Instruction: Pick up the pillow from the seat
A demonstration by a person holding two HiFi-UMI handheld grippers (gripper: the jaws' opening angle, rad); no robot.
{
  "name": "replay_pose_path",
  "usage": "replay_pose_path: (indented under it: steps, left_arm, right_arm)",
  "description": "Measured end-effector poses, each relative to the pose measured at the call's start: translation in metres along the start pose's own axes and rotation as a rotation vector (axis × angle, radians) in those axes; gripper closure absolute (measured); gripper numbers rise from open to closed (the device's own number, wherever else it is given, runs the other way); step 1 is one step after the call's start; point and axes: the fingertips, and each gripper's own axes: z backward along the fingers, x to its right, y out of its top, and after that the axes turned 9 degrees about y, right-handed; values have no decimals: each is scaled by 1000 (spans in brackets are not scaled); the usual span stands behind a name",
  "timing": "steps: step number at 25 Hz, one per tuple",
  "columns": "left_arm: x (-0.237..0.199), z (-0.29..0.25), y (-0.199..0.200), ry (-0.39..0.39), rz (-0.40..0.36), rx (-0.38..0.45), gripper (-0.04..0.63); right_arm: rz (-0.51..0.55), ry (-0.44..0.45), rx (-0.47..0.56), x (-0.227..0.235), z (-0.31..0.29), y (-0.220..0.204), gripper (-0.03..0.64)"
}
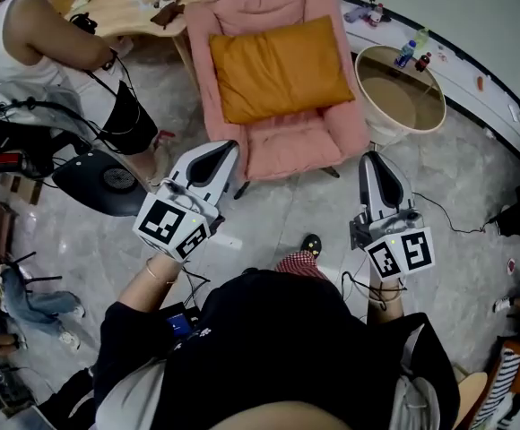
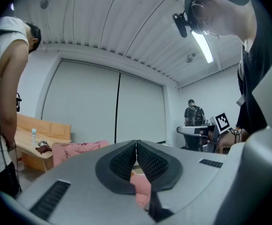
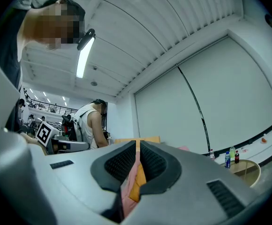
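Approach stage: the left hand-held gripper (image 1: 228, 149) and right hand-held gripper (image 1: 368, 158), both shut and empty, hover near the pink armchair's (image 1: 289, 147) front edge, with the orange pillow (image 1: 278, 68) lying untouched at the seat's back; the jaws likely must open next.

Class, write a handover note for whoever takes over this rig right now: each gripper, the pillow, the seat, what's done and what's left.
Left gripper: shut, empty.
Right gripper: shut, empty.
Both are in front of the pink armchair, pointing toward it.
Orange pillow: lying on the armchair's seat, untouched.
Done: nothing picked up yet.
Left: open the jaws, reach in, grip the pillow and lift it off the seat.
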Motion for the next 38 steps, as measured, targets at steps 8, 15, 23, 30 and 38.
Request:
replay_pose_path:
  steps: [8, 15, 23, 30, 38]
  left_arm:
    - [-2, -48, 5, 88, 8, 7, 584]
    - [10, -82, 6, 136, -8, -13, 584]
    - [18, -109, 1, 203, -16, -47, 584]
    - [29, -133, 3, 207, -28, -51, 584]
    - [6, -149, 8, 252, -85, -18, 584]
  right_arm:
    - [-17, 91, 1, 54, -28, 5, 594]
    - [-32, 140, 1, 100, -34, 7, 594]
    - [-79, 190, -3, 135, -29, -2, 594]
    - [-106, 176, -8, 164, -16, -12, 594]
    - [-90, 184, -4, 173, -25, -7, 594]
